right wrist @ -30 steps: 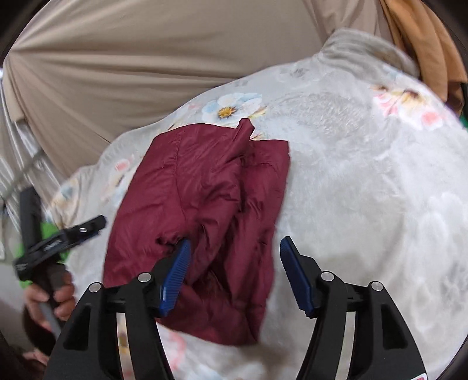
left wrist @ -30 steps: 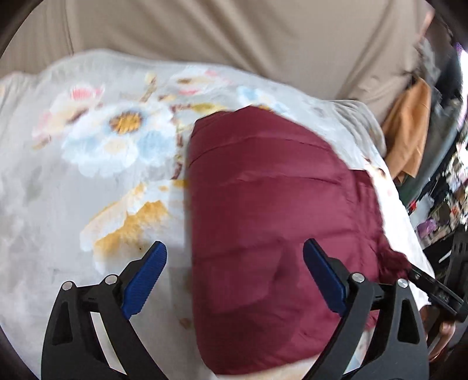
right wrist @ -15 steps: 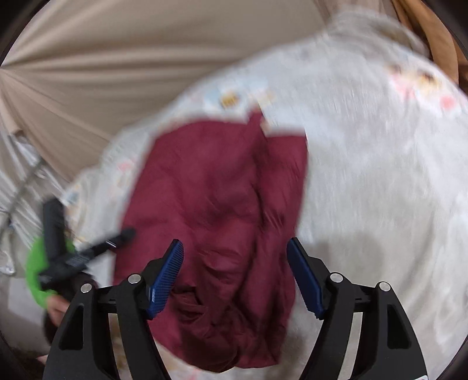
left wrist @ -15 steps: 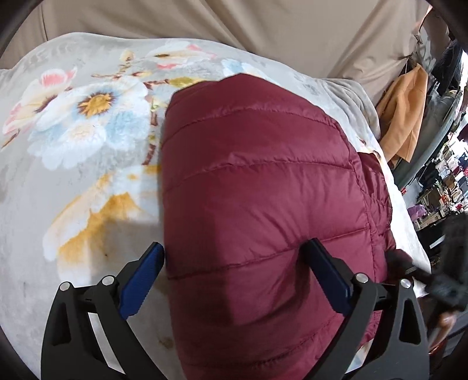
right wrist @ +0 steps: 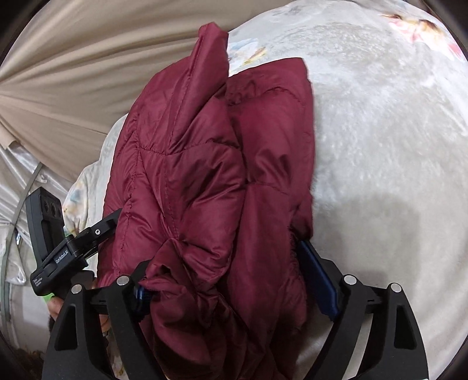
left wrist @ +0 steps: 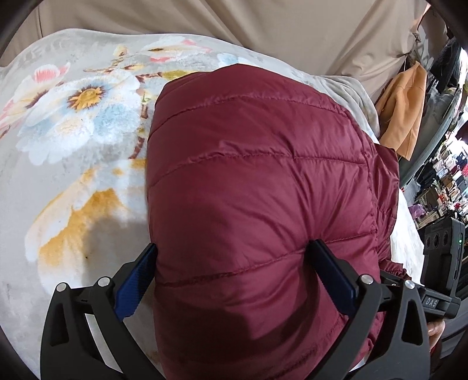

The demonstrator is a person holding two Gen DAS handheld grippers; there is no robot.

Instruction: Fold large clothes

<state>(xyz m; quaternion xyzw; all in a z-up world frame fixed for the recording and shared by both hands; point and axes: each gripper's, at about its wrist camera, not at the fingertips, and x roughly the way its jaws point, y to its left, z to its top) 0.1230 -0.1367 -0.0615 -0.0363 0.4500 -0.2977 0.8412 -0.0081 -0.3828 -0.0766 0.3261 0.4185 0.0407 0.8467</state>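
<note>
We see a pale grey floral blanket (left wrist: 73, 175) filling the left half of the left wrist view, with a blue-and-white flower print (left wrist: 84, 117) at upper left. A beige curtain (left wrist: 234, 20) spans the top. An orange garment (left wrist: 403, 114) hangs at right edge. In the right wrist view, the curtain occupies the upper left.

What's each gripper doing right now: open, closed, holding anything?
Left gripper: open wide, straddling the maroon puffer jacket, not clamped.
Right gripper: open, jacket bunched between its fingers.
</note>
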